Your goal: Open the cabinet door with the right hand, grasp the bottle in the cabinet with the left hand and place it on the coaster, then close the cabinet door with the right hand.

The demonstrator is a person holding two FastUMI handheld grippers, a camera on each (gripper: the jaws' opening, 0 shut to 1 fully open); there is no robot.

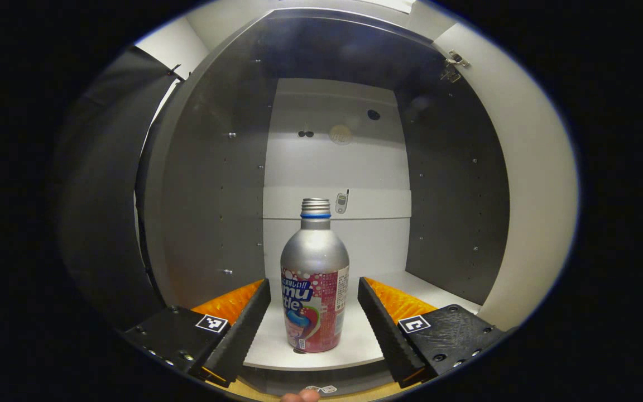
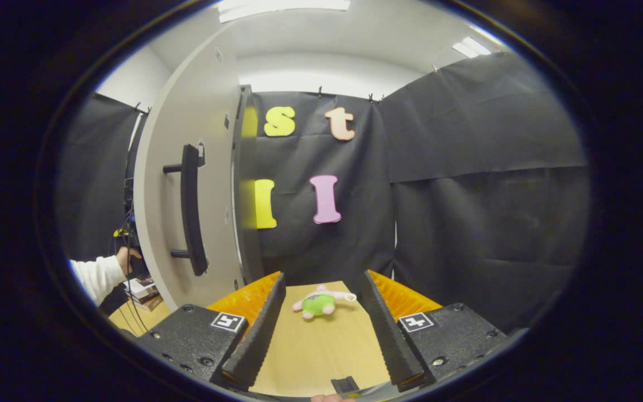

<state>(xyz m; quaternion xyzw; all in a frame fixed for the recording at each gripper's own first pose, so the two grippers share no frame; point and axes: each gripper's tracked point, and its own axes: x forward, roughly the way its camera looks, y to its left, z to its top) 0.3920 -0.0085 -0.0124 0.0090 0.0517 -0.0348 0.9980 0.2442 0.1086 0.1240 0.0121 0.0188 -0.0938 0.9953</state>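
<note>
Inside the open cabinet, on its white bottom shelf, stands the bottle, upright, silver-shouldered, threaded neck bare above a blue ring. Framed between the left gripper fingers, which are spread wide on either side with clear gaps, touching nothing. Wrapped in a pink label with white and blue lettering, only partly legible: "mu" above "ttle", plus small print too fine to make out. Behind it, a white back panel and a small pale object with a dark screen fixed just above a ledge. Grey side walls with rows of peg holes; a metal hinge high on the right edge, where the door swings away.

From the right gripper view, a different scene: the door's outer face seen edge-on, pale, with a long dark bar handle. Right gripper splayed apart over a wooden tabletop, holding nothing. Near the far edge, a small green and pink plush toy. At far left, a white sleeve and hand beside stacked books.
</note>
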